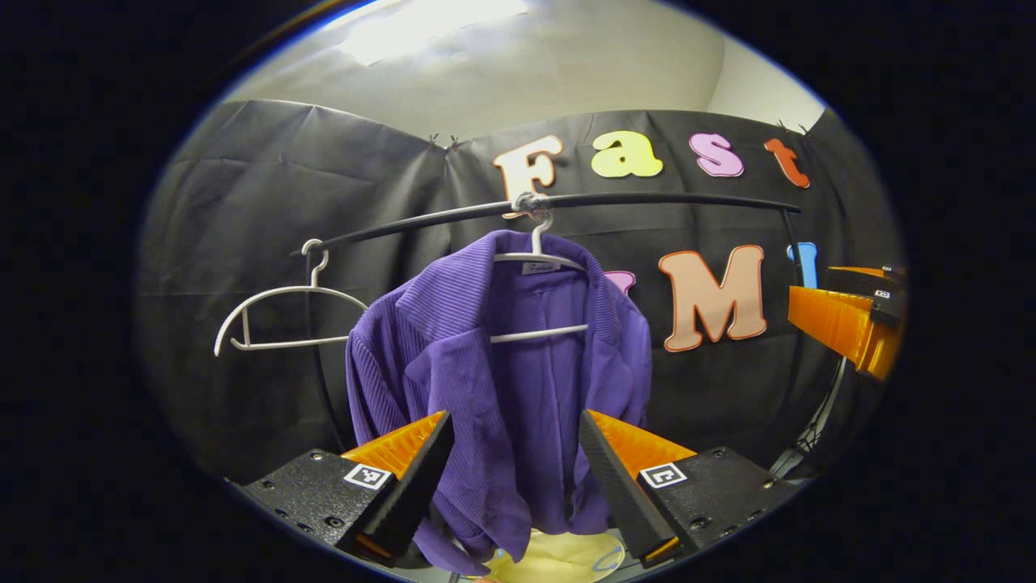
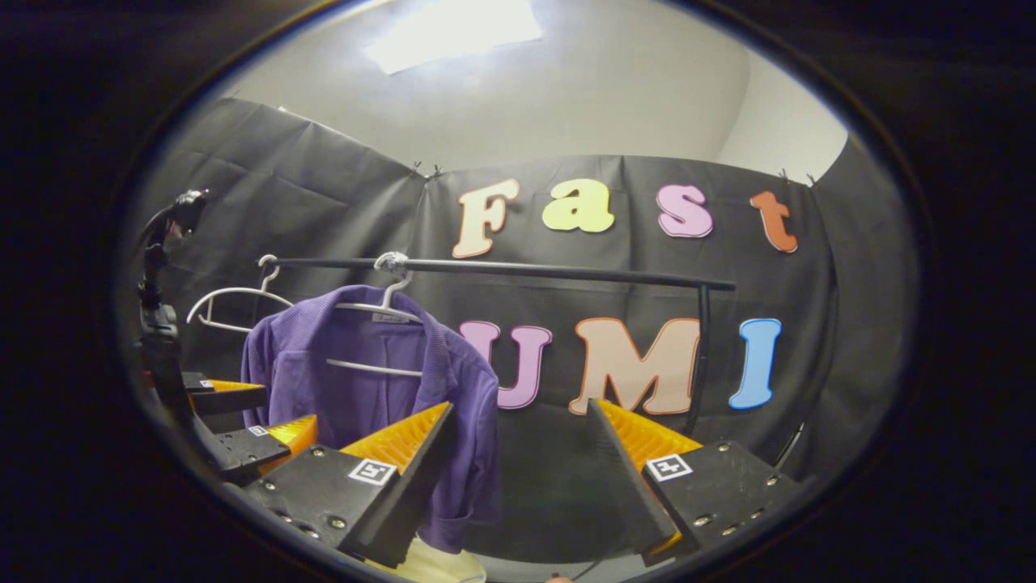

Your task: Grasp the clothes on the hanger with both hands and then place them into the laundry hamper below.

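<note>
A purple ribbed shirt (image 1: pixel 502 364) hangs on a white hanger (image 1: pixel 538 263) from a black rail (image 1: pixel 647 198). My left gripper (image 1: pixel 514 417) is open in front of the shirt's lower half, a little short of the cloth, with nothing between its fingers. The right gripper (image 1: pixel 809 291) juts in at the right edge of the left gripper view. In the right gripper view the shirt (image 2: pixel 372 389) hangs left of centre. My right gripper (image 2: pixel 520 405) is open, aimed to the right of the shirt. The left gripper (image 2: pixel 267 409) shows low on the left, close to the shirt. A pale hamper (image 1: pixel 566 559) sits below.
An empty white hanger (image 1: pixel 283 320) hangs at the rail's left end. The rail's right upright (image 2: pixel 702 356) drops at the right. A black stand (image 2: pixel 158 324) rises at the far left of the right gripper view. The hamper's rim (image 2: pixel 441 567) peeks under the shirt.
</note>
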`<state>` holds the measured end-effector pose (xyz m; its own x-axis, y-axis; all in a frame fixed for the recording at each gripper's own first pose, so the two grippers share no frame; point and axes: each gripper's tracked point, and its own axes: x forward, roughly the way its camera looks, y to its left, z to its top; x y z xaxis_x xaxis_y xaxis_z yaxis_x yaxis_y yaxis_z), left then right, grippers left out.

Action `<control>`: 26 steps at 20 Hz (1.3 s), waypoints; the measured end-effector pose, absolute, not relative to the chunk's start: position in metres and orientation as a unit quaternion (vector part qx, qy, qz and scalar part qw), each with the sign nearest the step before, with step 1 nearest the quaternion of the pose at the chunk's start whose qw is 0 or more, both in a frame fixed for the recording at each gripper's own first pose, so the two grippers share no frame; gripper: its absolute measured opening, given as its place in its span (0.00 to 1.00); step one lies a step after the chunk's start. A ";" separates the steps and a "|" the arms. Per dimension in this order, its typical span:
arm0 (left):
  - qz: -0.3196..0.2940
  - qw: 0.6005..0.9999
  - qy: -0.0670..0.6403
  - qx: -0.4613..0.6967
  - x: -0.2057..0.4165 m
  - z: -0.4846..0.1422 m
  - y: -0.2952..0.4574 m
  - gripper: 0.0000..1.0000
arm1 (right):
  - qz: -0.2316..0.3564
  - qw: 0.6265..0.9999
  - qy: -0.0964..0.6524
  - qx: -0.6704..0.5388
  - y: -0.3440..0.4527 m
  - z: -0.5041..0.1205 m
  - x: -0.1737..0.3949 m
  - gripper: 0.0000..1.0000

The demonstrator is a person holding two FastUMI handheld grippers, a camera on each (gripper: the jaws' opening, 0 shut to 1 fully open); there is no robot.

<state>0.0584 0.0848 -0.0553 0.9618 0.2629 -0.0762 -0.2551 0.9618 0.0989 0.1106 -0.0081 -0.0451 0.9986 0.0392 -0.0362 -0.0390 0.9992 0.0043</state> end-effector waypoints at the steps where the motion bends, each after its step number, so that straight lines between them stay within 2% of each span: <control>1: 0.139 0.988 0.045 0.045 0.060 -0.057 0.089 0.94 | 0.024 1.000 0.019 0.005 -0.004 -0.047 0.116 0.96; 4: 0.164 0.984 0.046 0.047 0.064 -0.062 0.104 0.93 | 0.038 0.999 0.021 0.012 0.006 -0.053 0.130 0.96; 5: 0.172 0.983 0.042 0.047 0.067 -0.060 0.108 0.96 | 0.042 0.999 0.022 0.012 0.009 -0.054 0.135 0.96; 9: 0.198 0.977 0.049 0.056 0.078 -0.070 0.124 0.93 | 0.059 0.998 0.028 0.017 0.021 -0.063 0.146 0.96; 10: 0.205 0.976 0.052 0.057 0.080 -0.073 0.129 0.96 | 0.062 0.997 0.031 0.018 0.023 -0.066 0.147 0.96; 16: 0.225 0.970 0.076 0.052 0.091 -0.092 0.147 0.94 | 0.077 0.996 0.038 0.021 0.040 -0.074 0.156 0.96; 20: 0.218 0.972 0.079 0.040 0.097 -0.097 0.154 0.94 | 0.085 0.995 0.041 0.018 0.050 -0.078 0.163 0.96; 26: 0.213 0.973 0.084 0.035 0.099 -0.097 0.164 0.20 | 0.094 0.995 0.042 0.016 0.066 -0.085 0.180 0.96</control>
